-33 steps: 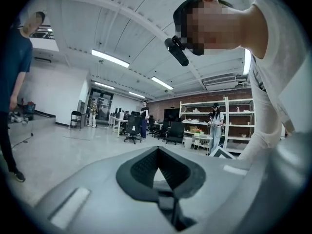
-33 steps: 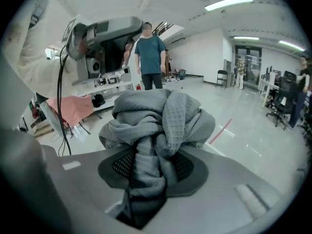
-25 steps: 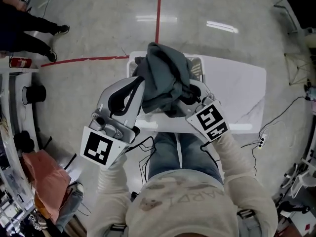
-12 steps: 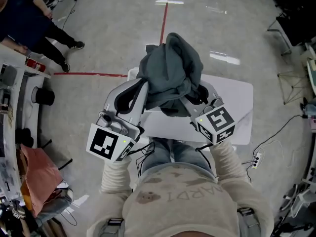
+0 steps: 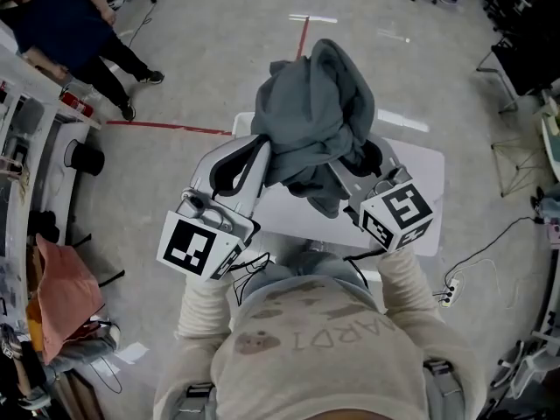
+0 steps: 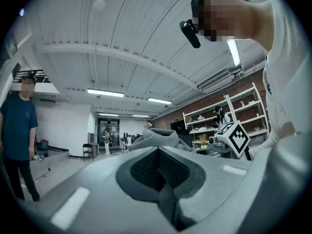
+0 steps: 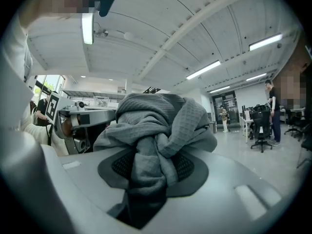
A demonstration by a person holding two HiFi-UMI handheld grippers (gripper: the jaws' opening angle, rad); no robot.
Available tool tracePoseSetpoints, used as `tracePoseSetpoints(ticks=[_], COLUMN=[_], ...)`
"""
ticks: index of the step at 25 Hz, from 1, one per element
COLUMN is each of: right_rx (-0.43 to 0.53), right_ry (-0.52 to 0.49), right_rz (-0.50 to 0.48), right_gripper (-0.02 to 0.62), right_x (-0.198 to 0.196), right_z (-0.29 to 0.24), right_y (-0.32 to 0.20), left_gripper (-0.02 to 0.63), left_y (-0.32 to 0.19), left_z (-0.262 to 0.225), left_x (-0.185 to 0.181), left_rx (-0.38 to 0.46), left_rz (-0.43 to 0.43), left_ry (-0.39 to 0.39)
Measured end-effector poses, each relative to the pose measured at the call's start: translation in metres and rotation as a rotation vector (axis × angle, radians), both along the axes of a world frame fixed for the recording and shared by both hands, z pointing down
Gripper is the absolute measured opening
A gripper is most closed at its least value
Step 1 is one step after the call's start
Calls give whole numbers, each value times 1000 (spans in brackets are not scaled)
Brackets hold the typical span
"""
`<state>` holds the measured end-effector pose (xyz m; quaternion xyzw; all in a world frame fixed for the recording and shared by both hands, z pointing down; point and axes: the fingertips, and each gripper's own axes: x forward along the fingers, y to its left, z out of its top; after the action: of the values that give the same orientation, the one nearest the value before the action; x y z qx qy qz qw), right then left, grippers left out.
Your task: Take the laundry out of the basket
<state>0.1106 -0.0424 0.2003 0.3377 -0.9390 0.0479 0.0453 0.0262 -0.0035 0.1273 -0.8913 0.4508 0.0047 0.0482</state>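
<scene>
A bunched grey garment hangs in the air between both grippers, high above the white table. In the right gripper view the garment is knotted up and pinched between the jaws of my right gripper, which is shut on it. My right gripper sits under the garment's right side. My left gripper meets its left side. There the jaws stand shut, and a fold of the garment lies at my left gripper's tips. The basket is hidden behind the garment.
A person in dark blue stands at the top left, beside a red floor line. Shelving and an orange cloth line the left edge. A cable and power strip lie on the floor at right.
Both grippers have risen with the grey garment, which now hangs higher and covers the basket that showed behind it a second ago.
</scene>
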Motion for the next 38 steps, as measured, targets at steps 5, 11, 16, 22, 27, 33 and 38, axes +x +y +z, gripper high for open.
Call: tracePoseSetpoints(ticks=[5, 11, 16, 22, 27, 33, 38], right_rx=[27, 68, 73, 91, 107, 129, 137], right_ry=[-37, -67, -94, -96, -99, -96, -97], right_rz=[33, 71, 115, 147, 168, 172, 171], right_gripper=[173, 175, 176, 176, 176, 177, 178], right_x=[0, -9, -22, -33, -42, -42, -46], right_z=[-17, -42, -53, -64, -62, -70, -75], right_y=[29, 67, 102, 136, 164, 183, 195], left_gripper=[2, 2, 2, 2, 2, 2, 0], left_y=[31, 69, 102, 130, 156, 174, 185], left_z=[-3, 1, 2, -6, -5, -10, -14], left_x=[-9, -34, -55, -66, -76, -74, -78], left_rx=[7, -18, -23, -13, 3, 10, 15], left_rz=[6, 3, 20, 50, 65, 77, 77], left_ry=[6, 29, 32, 44, 42, 39, 41])
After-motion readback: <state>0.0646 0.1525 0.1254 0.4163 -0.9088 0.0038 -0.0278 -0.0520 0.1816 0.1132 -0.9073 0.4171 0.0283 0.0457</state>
